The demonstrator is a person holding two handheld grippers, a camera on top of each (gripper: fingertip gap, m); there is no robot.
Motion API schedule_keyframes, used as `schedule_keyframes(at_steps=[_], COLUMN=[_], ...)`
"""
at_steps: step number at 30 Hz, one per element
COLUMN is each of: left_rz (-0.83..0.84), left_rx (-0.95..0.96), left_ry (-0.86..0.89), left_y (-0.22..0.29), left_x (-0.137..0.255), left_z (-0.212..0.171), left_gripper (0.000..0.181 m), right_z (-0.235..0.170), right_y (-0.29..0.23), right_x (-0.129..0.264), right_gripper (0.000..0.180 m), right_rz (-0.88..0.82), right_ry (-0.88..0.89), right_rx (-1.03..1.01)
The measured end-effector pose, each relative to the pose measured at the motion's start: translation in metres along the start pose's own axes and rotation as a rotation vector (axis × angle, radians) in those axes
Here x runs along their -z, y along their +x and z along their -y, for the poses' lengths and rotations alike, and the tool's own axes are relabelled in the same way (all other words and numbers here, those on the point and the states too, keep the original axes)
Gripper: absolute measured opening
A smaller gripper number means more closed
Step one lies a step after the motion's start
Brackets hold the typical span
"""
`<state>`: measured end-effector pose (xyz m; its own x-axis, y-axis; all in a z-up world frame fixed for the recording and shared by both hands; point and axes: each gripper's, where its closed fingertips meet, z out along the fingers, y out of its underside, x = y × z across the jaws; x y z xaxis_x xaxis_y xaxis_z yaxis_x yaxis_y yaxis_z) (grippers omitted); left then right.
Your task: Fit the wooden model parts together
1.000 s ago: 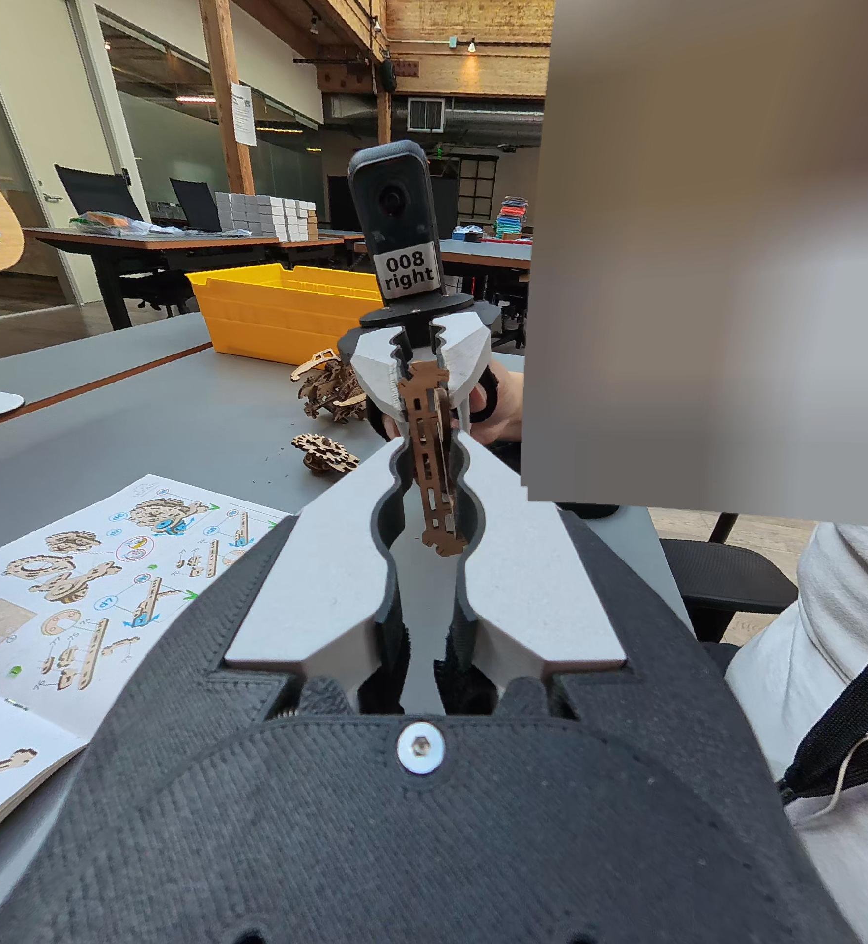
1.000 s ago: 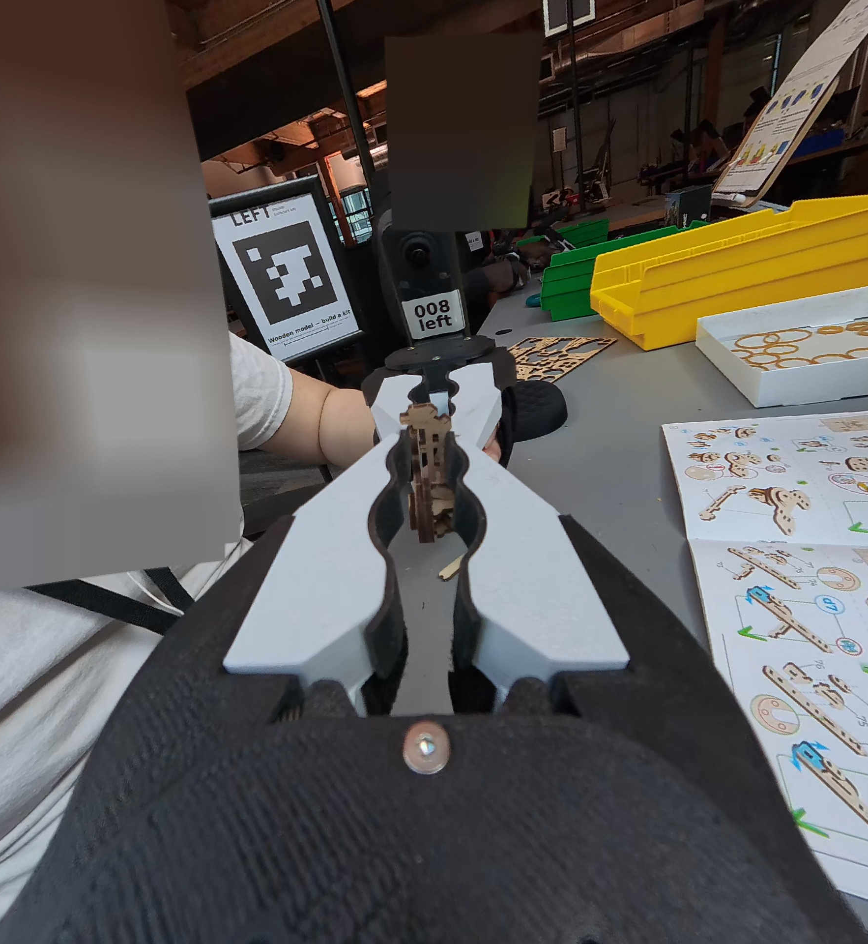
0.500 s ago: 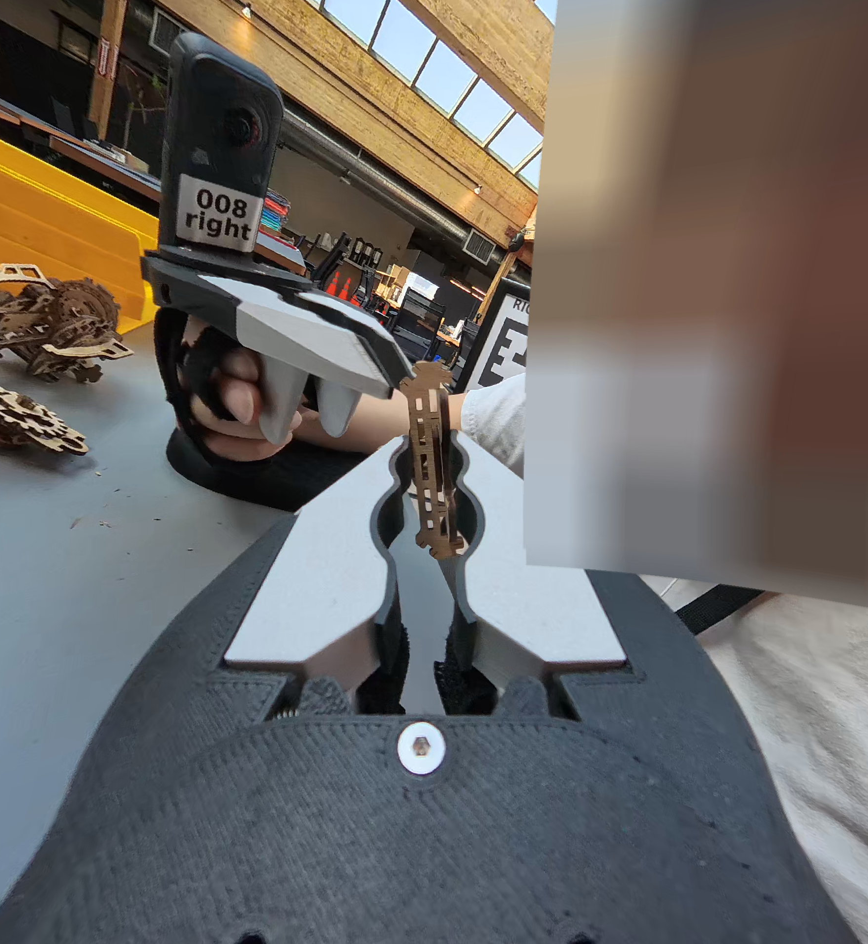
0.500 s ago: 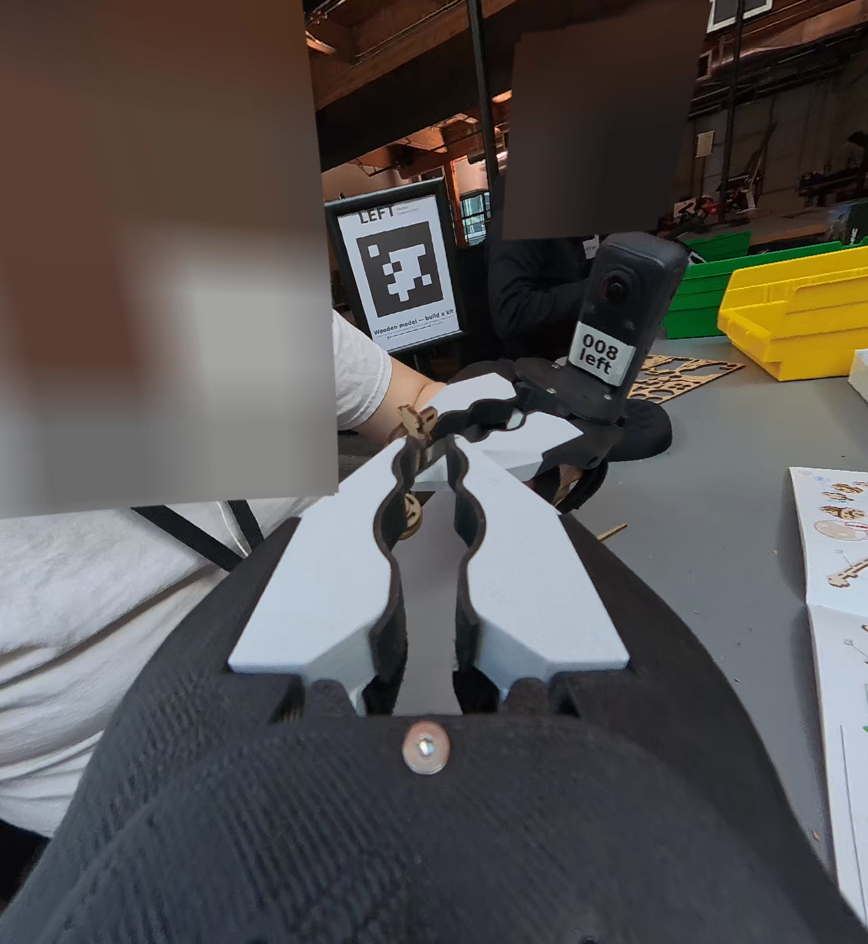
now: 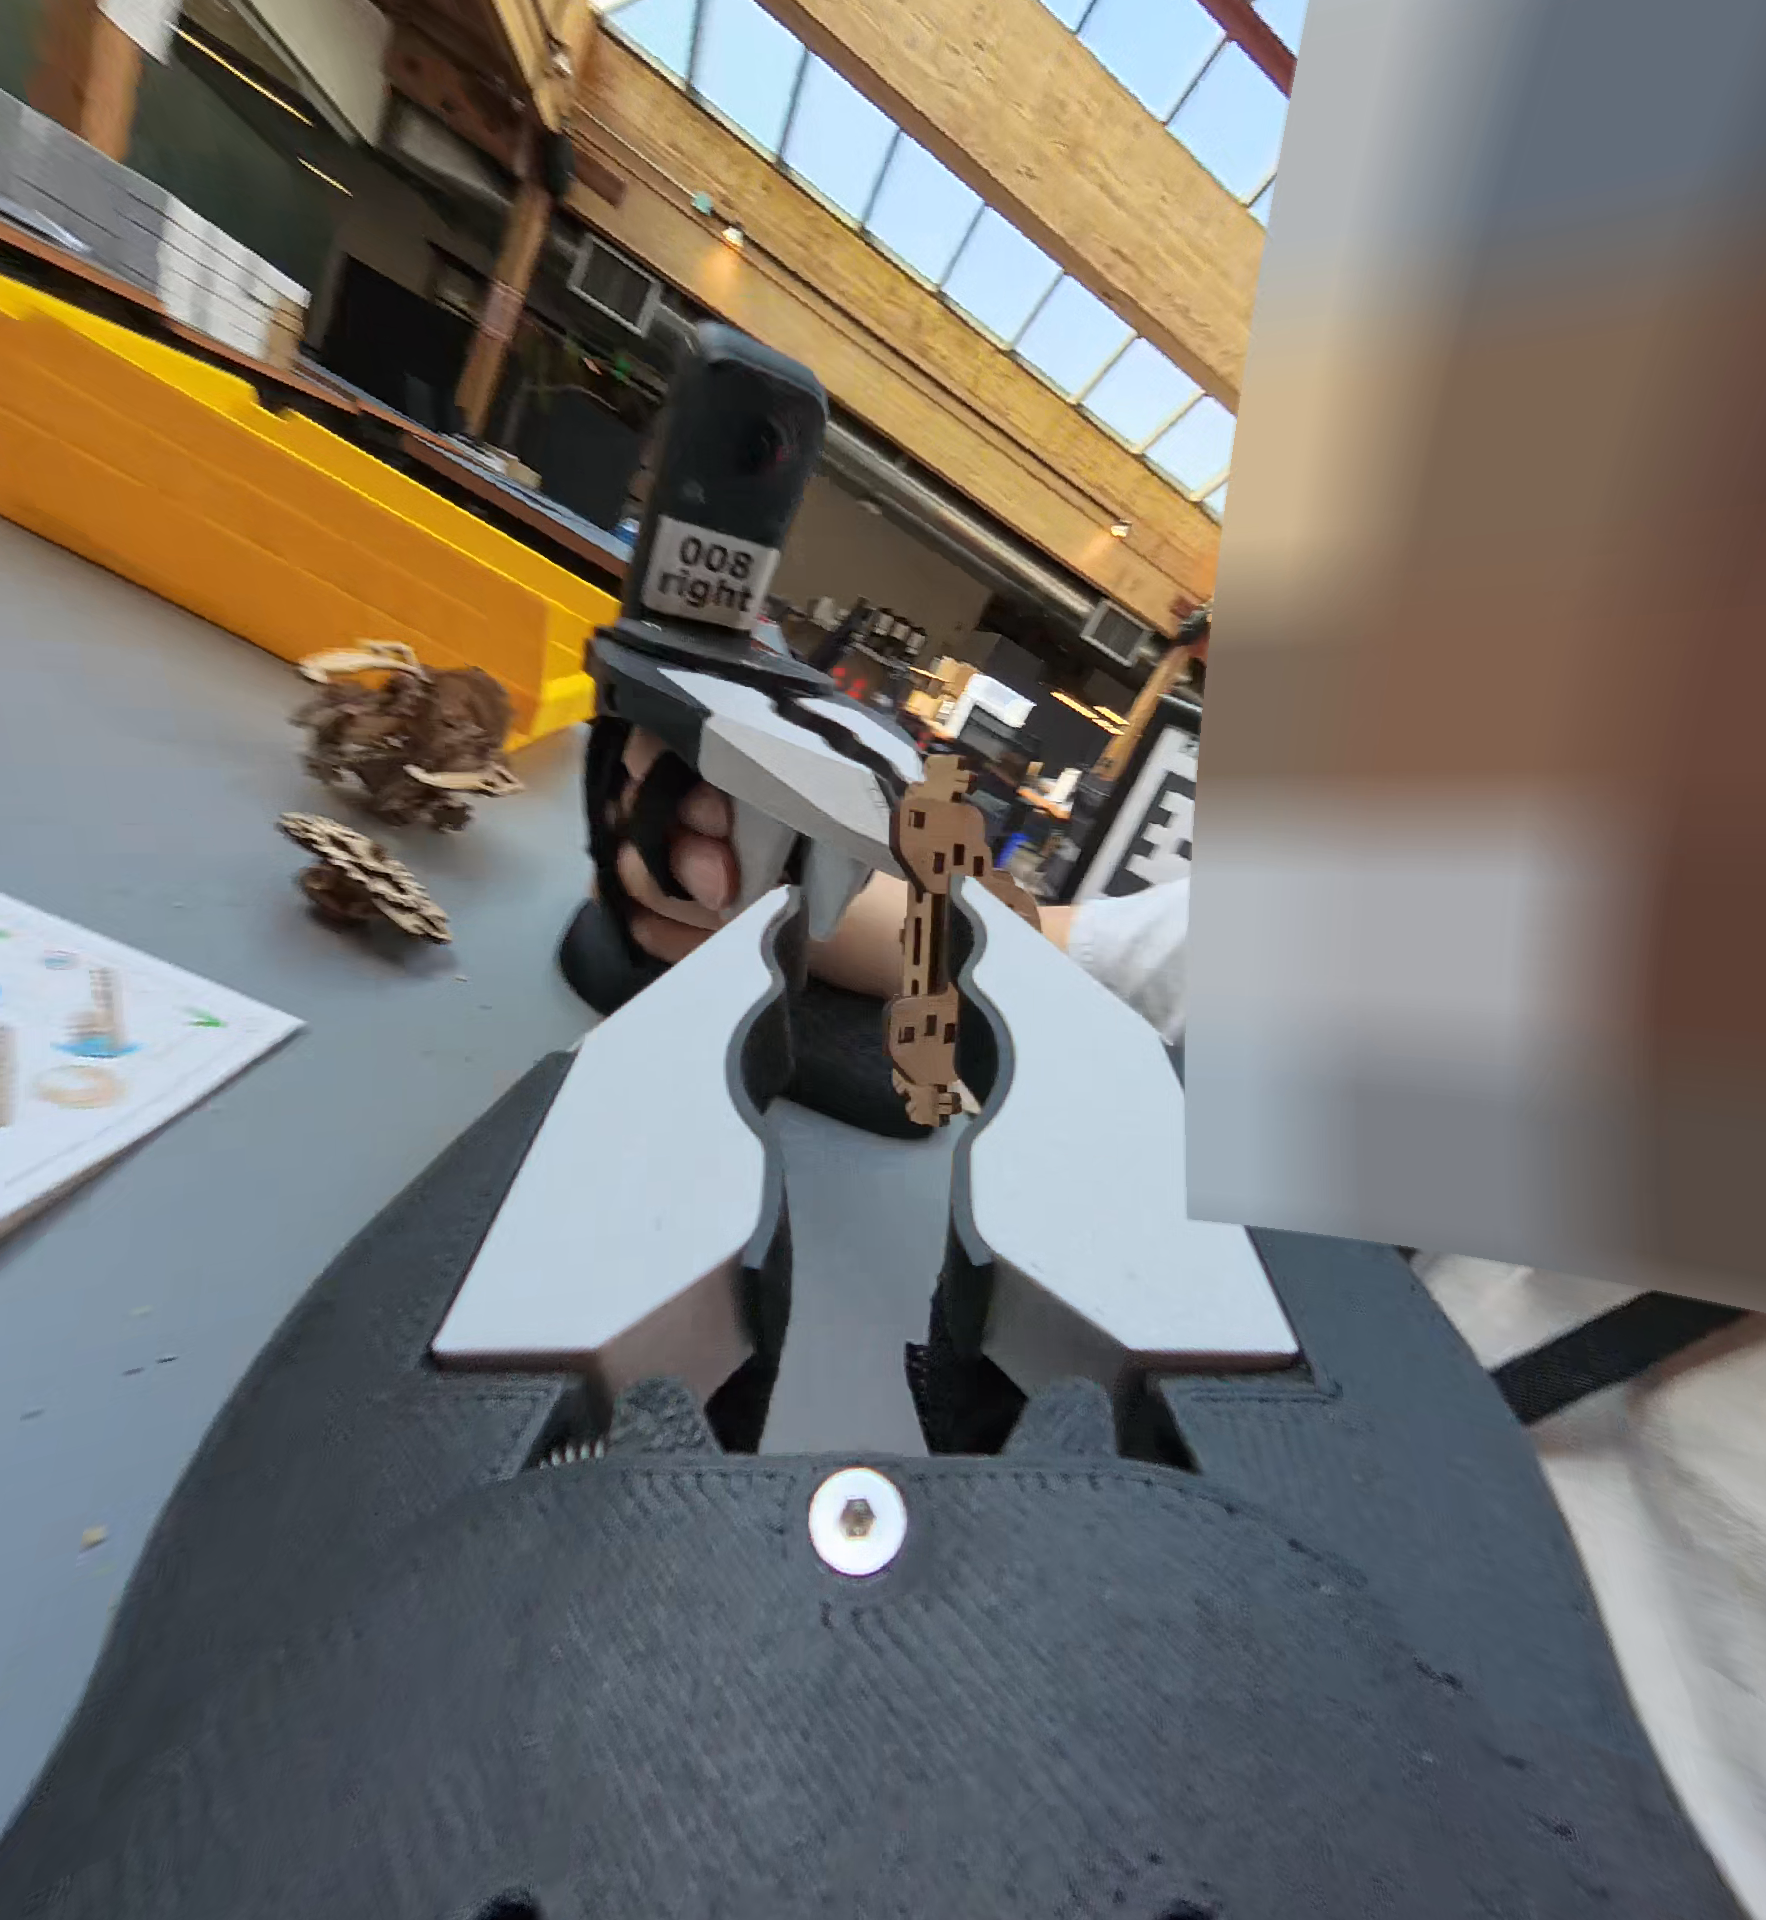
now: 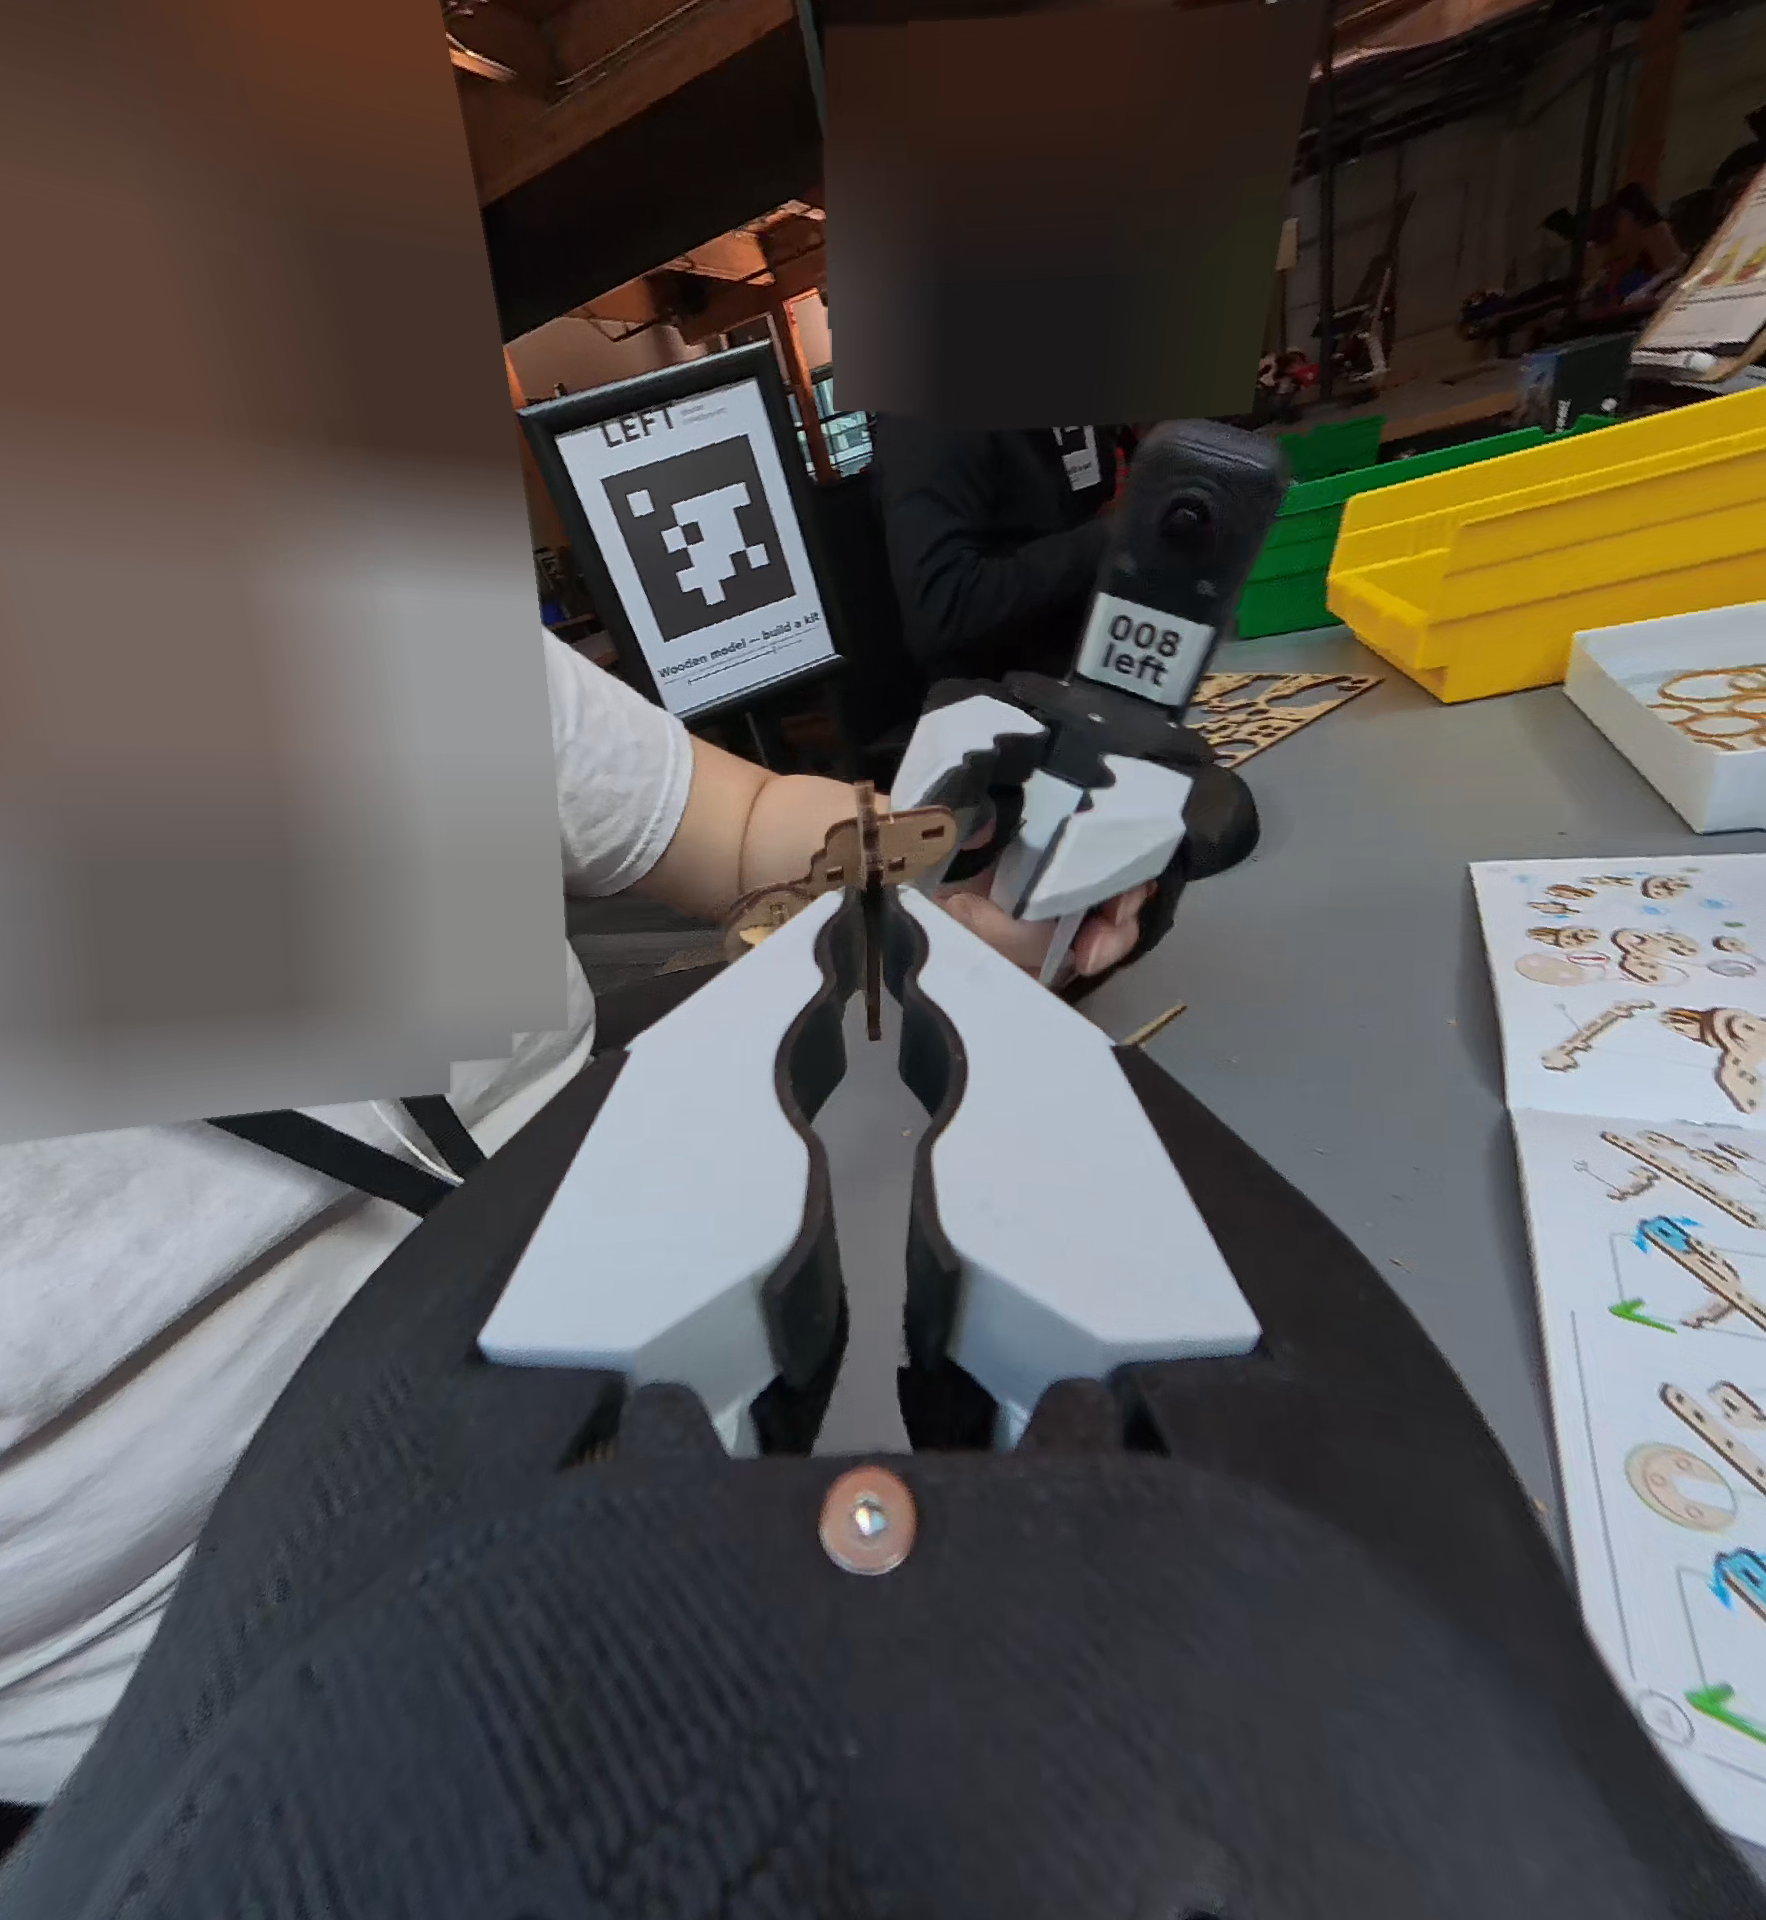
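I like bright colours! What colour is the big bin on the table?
Yellow. The bin shows best in the right wrist view.

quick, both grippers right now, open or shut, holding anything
Left gripper: open; the slotted wooden strip leans against one side.
Right gripper: shut on that same strip.

Booklet [image 6: 1679, 1195] on table [image 6: 1357, 997], bin [image 6: 1585, 561] behind.

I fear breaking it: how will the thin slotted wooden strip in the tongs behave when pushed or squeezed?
The slotted wooden strip looks thin and full of cut-outs, so it is probably light and may snap if bent sideways. Its bare wood seems matt, so the right tongs, shut on it, likely hold without slipping.
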<state>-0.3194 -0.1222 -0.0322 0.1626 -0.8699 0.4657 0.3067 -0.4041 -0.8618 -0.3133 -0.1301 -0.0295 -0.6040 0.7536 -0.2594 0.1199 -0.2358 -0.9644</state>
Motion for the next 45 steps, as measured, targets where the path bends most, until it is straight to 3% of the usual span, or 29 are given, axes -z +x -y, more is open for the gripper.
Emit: schedule_keyframes(at_steps=[1,4,6,17,26,34,45], left_rz=[0.077,0.238,0.297,0.377,0.374,0.418,0.424], left_rx=[-0.101,-0.362,-0.430,-0.409,-0.423,-0.565,-0.590], left_ry=[0.016,-0.047,-0.131,-0.261,-0.327,-0.383,-0.396], left_y=[-0.005,-0.011,-0.018,-0.042,-0.045,-0.049,-0.050], left_x=[0.007,0.014,0.012,0.008,0.011,0.012,0.012], left_z=[0.008,0.010,-0.002,-0.031,-0.040,-0.045,-0.046], left_gripper=[0.023,0.024,0.026,0.015,0.013,0.016,0.004], right_z=[-0.002,-0.013,-0.017,-0.041,-0.051,-0.053,-0.055], right_y=[0.011,0.026,0.030,0.050,0.051,0.050,0.051], right_x=[0.004,0.009,0.008,0.007,0.008,0.008,0.008], right_gripper=[0.001,0.001,0.001,0.001,0.002,0.002,0.002], right_rz=[-0.054,-0.138,-0.167,-0.329,-0.296,-0.273,-0.262], right_ry=[-0.007,-0.069,-0.090,-0.264,-0.297,-0.299,-0.307], right_rx=[-0.011,0.010,0.031,0.196,0.175,0.160,0.152])
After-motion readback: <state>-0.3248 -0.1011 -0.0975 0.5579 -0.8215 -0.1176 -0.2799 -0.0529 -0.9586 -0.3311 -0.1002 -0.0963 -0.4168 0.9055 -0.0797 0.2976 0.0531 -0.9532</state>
